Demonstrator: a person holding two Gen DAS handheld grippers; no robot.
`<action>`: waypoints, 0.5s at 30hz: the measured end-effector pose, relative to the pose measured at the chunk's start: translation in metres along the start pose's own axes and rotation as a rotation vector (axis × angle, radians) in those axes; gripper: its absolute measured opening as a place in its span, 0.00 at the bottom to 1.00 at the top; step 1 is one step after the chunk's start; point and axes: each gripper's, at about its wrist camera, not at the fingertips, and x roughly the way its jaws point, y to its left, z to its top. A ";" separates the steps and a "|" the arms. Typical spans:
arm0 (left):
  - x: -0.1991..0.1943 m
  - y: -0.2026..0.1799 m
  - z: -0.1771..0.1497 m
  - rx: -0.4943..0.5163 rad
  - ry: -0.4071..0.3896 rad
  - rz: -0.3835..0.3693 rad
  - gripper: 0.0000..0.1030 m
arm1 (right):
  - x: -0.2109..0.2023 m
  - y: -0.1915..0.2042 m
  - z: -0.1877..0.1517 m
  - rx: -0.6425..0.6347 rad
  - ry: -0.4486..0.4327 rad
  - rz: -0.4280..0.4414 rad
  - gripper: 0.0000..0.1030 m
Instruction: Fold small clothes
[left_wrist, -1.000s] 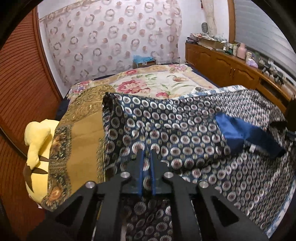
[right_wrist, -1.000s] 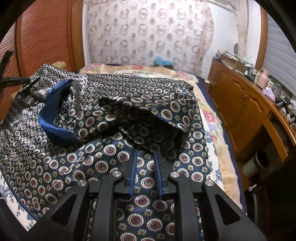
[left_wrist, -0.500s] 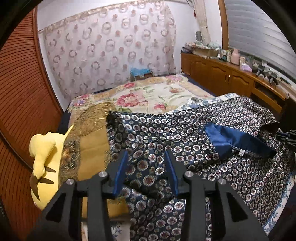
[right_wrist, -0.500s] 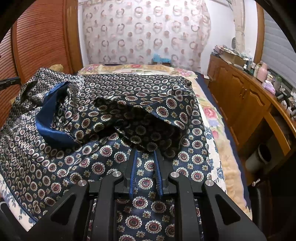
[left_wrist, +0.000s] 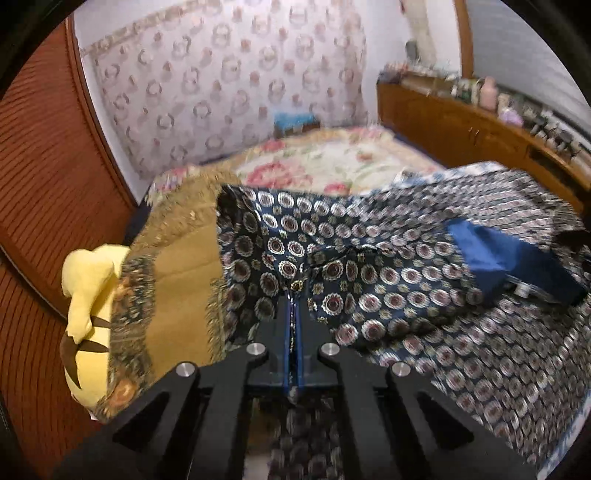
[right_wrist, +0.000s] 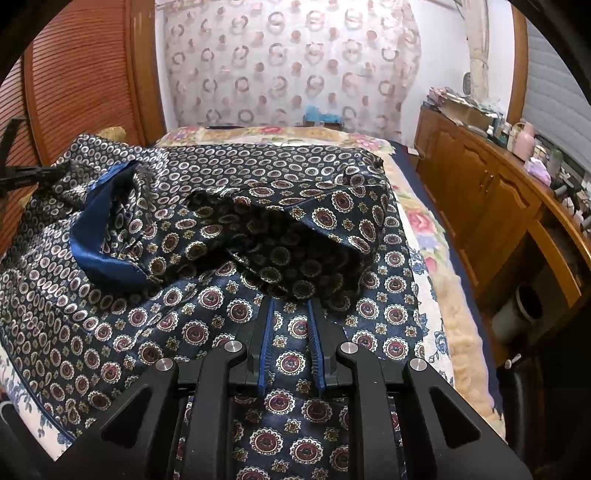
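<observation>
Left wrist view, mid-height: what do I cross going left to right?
Wooden slatted wall → yellow plush toy → mustard-gold blanket → patterned navy garment → its plain blue lining.

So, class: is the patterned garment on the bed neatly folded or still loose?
Still loose: the patterned garment lies rumpled across the bed, one flap turned over, blue lining exposed.

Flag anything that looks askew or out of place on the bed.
The patterned garment lies rumpled, not flat: one flap is doubled back and its blue lining is showing. A yellow plush toy is wedged at the bed's edge, half under a mustard blanket. Nothing looks damaged.
</observation>
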 end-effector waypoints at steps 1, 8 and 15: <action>-0.012 0.001 -0.007 -0.005 -0.025 0.003 0.00 | 0.000 -0.001 0.000 0.002 -0.002 0.000 0.16; -0.059 0.009 -0.062 -0.051 -0.094 -0.032 0.00 | -0.003 -0.005 0.000 0.019 -0.014 0.000 0.16; -0.068 0.024 -0.099 -0.115 -0.081 -0.041 0.03 | -0.024 -0.010 -0.006 0.048 -0.071 0.018 0.16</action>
